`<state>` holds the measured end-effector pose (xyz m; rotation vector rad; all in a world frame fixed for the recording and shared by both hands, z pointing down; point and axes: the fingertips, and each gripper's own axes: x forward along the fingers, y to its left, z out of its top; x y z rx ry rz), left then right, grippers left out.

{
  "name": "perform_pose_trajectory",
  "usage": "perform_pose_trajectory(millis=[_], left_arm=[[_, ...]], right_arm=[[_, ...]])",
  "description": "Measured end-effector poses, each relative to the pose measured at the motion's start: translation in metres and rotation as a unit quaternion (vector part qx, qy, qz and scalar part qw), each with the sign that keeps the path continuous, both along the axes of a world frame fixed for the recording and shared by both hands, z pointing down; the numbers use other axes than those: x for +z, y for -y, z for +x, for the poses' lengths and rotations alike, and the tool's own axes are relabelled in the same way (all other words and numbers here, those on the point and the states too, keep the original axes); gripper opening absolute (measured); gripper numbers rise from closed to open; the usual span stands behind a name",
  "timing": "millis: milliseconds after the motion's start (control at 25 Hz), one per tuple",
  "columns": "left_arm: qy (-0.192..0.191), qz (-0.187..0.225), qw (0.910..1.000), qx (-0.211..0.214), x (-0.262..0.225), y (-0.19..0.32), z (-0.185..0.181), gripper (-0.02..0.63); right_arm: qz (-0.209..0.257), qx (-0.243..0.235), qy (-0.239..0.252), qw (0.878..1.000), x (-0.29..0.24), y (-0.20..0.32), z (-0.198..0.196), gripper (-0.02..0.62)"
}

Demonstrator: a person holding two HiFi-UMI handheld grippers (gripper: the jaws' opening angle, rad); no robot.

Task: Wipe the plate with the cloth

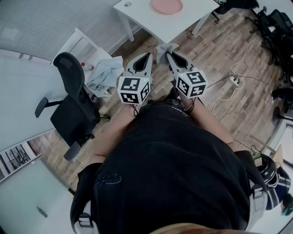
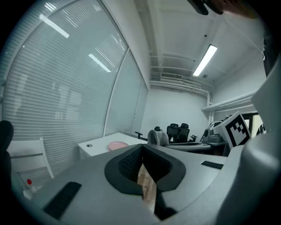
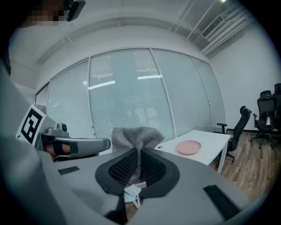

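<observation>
the pink plate [image 1: 167,6] lay on the white table [image 1: 142,17], well in from its near corner and apart from both grippers. it was a plain, round, shallow dish with a low rim, matte and even in colour, and nothing lay on it. in the head view the frame's top edge cut off its far side. the right gripper view showed it whole [image 3: 189,147], and the left gripper view showed it as a thin pink oval [image 2: 117,144]. a small round fitting [image 1: 127,4] sat in the tabletop near the left corner.

the right gripper [image 1: 167,53] was pinched on the grey cloth [image 1: 165,48]. in its own view the jaws [image 3: 138,154] met on a gathered fold of the cloth [image 3: 136,137], a waffle-textured fabric that fanned out above the tips, with a small white tag hanging below them. the left gripper [image 1: 148,55] was pressed together on nothing; in its own view [image 2: 141,151] only wooden floor showed behind the jaws. both grippers were held side by side in front of the person's black shirt [image 1: 174,164], over the floor short of the table.

a black office chair [image 1: 73,107] stood to the left, beside a white chair draped with pale fabric [image 1: 104,75].
</observation>
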<state>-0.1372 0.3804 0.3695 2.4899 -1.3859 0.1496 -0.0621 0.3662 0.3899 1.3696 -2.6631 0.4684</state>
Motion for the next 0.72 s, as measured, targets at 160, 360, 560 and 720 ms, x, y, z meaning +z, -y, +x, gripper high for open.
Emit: perform_pose_trajectory(millis=[160, 360, 560, 720], left_arm=[[-0.001, -0.004, 1.0, -0.001, 0.002, 0.002, 0.002, 0.015], [-0.004, -0.016, 0.9999, -0.004, 0.006, 0.009, 0.01, 0.015], [-0.012, -0.018, 0.9998, 0.005, 0.007, 0.023, 0.03, 0.015], [-0.014, -0.023, 0.9996, 0.011, 0.012, 0.04, 0.049, 0.015]], right_arm=[[-0.002, -0.001, 0.0, 1.0, 0.001, 0.002, 0.002, 0.044], [-0.007, -0.001, 0.0, 1.0, 0.004, 0.008, 0.011, 0.044], [0.001, 0.002, 0.004, 1.0, 0.0, 0.02, 0.027, 0.044], [0.0, 0.002, 0.002, 1.0, 0.005, 0.034, 0.044, 0.044]])
